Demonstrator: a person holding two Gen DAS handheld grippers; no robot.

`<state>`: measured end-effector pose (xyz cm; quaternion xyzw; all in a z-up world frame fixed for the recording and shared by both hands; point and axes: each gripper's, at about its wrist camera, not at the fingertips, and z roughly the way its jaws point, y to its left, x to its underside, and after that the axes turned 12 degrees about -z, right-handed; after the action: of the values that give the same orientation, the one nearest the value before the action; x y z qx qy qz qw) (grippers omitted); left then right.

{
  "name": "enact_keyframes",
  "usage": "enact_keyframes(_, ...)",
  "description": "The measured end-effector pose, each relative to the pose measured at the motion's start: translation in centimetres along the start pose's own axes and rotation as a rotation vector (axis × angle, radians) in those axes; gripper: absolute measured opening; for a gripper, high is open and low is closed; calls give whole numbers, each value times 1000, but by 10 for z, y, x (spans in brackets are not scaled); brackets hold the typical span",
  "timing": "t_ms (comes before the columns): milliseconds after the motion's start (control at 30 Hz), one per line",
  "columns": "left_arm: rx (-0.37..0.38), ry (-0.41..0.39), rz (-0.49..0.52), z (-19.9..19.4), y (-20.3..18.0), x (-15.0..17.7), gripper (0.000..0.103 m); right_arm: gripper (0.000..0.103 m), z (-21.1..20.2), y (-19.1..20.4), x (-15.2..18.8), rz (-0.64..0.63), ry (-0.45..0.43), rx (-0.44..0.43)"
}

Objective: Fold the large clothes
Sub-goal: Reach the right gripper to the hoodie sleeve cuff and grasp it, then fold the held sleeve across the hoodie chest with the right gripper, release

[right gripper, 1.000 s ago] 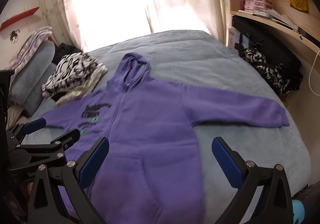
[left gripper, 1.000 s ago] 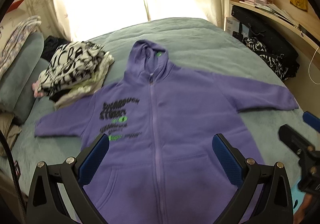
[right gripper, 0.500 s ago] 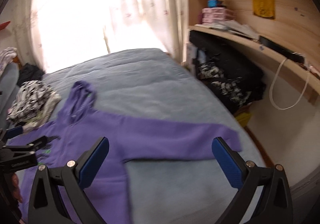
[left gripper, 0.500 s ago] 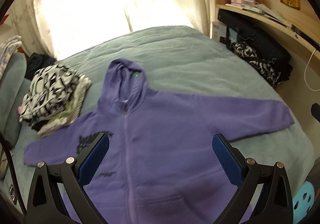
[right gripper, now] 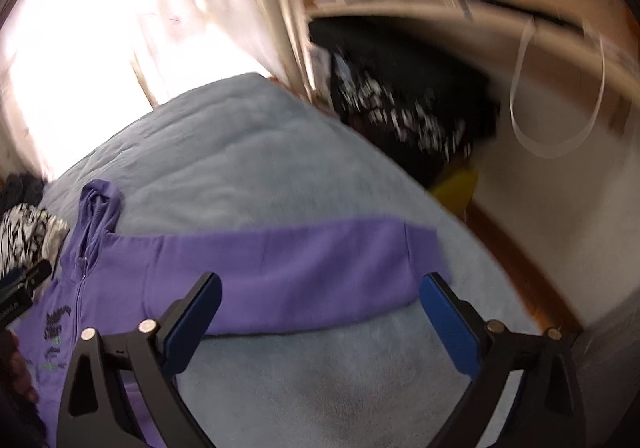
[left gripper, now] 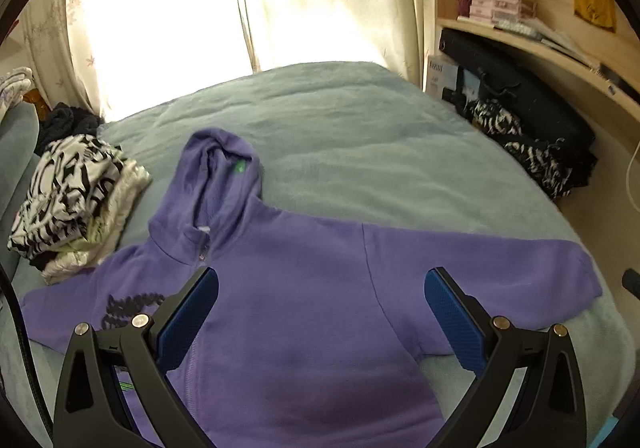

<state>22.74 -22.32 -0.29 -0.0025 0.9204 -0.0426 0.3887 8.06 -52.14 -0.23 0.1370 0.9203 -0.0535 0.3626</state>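
A wide bed covered in a pale blue-green fleece blanket fills the room below a bright curtained window, with wooden shelves along the right wall. Spread flat on the bed, front up and zipped, lies a large purple hoodie, its hood pointing toward the window and both sleeves stretched straight out to the sides. A stack of folded black-and-white clothes sits beside the hoodie's hood and shoulder, near one sleeve. The left gripper hovers above the chest of the hoodie with its blue pads spread wide and nothing between them. The right gripper, seen in a motion-blurred view, hangs over the outstretched sleeve nearest the shelves; its jaws are just beginning to close from wide apart, with no cloth between the pads yet. The step in hand looks like folding that sleeve across the body. To do it well, the right gripper should pinch the cuff end through both fabric layers, while the left pins or lifts the shoulder seam, so the sleeve swings over in one flat piece without dragging the body askew.
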Motion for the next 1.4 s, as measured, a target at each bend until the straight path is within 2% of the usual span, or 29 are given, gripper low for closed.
enact_keyframes(233,-26,150,-50,67,-4,28,101,88,64,-42,39,155,146,-95)
enact_keyframes(300,-12,187,-64,83,-3,38,100,84,80,-55,50,227,170,-144)
enact_keyframes(400,23,248,-65,104,-5,50,100,81,96,-68,59,317,186,-197)
enact_keyframes(467,34,260,-58,112,-8,55,100,81,106,-74,62,372,187,-221)
enact_keyframes(700,86,289,-73,116,-11,54,100,81,134,-86,50,494,174,-225)
enact_keyframes(800,108,255,-71,107,-9,49,100,65,141,-86,45,507,181,-191)
enact_keyframes(833,121,233,-63,102,-8,47,100,52,141,-85,43,507,181,-176)
enact_keyframes(867,134,211,-55,96,-6,45,99,34,141,-85,41,507,181,-163)
enact_keyframes(933,163,173,-48,86,0,40,96,17,139,-84,37,506,167,-178)
enact_keyframes(1000,169,168,-56,76,9,35,95,15,128,-77,27,481,139,-154)
enact_keyframes(1133,183,170,-131,59,42,23,95,13,83,-37,-8,339,12,-149)
enact_keyframes(1267,133,105,-198,35,87,15,95,12,37,28,-43,167,-92,-218)
enact_keyframes(1400,78,43,-256,14,137,11,95,12,0,120,-69,-45,-150,-327)
